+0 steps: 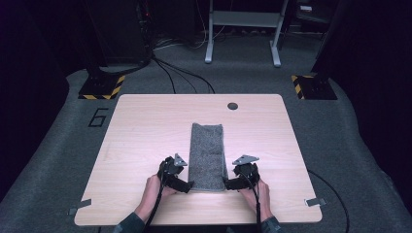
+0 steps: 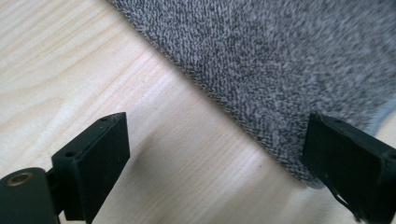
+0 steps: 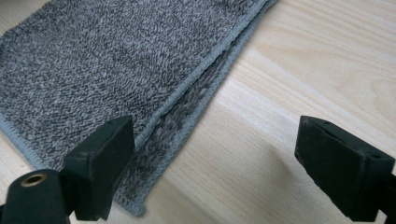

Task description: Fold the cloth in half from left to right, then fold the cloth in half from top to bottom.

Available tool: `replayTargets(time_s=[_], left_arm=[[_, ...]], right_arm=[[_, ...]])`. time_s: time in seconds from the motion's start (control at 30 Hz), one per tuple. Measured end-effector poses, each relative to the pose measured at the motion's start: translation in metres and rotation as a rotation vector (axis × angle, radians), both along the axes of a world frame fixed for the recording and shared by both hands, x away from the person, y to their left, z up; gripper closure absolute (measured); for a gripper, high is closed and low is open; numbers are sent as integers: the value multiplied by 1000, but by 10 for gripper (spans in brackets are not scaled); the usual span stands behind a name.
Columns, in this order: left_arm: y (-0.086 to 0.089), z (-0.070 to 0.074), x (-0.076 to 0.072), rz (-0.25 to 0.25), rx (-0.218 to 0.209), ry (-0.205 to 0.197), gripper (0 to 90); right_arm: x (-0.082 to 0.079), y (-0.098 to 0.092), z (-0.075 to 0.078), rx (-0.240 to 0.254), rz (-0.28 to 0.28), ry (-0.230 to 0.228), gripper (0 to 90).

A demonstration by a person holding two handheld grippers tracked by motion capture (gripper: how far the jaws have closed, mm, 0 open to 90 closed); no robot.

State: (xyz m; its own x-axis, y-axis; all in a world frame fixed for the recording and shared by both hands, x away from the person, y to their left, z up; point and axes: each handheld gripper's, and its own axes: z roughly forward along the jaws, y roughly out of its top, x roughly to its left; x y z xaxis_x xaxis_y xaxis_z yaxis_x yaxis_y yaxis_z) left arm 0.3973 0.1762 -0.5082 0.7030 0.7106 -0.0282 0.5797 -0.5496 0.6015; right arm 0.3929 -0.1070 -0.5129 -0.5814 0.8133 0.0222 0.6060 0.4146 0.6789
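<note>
**Both grippers line up on the towel's near corners**

We're close to the bench's [image 1: 145, 121] near edge, a gripper in each hand. Our left gripper [image 1: 188, 185] sits at the folded grey towel's [image 1: 206, 155] near-left corner, fingers [image 2: 93, 163] wide apart and holding nothing; one hovers over the cloth's edge. Our right gripper [image 1: 226, 184] mirrors it at the near-right corner, fingers [image 3: 100, 165] spread and empty, straddling the stacked hems. That pairing looks set for another fold. The towel runs lengthwise away from us, mid-bench.
</note>
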Motion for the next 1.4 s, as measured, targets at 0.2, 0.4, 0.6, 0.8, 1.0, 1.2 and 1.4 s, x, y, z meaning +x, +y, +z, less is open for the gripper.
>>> replayTargets(time_s=[0.2,0.4,0.6,0.8,1.0,1.2,1.4], left_arm=[[16,5,10,53,-54,21,26],[27,8,24,88,-92,31,6],[35,14,42,109,-123,48,4],[36,17,62,126,-125,48,3],[33,22,85,140,-154,53,2],[27,24,112,162,-191,79,0],[18,20,134,192,-181,67,0]], right_arm=[[6,-6,6,14,14,-3,117],[13,-8,11,27,13,5,115],[22,-13,17,54,20,6,117],[39,-14,24,81,20,18,120],[58,-11,27,81,38,29,124],[78,-7,26,97,30,42,123],[96,-2,26,91,25,54,105]])
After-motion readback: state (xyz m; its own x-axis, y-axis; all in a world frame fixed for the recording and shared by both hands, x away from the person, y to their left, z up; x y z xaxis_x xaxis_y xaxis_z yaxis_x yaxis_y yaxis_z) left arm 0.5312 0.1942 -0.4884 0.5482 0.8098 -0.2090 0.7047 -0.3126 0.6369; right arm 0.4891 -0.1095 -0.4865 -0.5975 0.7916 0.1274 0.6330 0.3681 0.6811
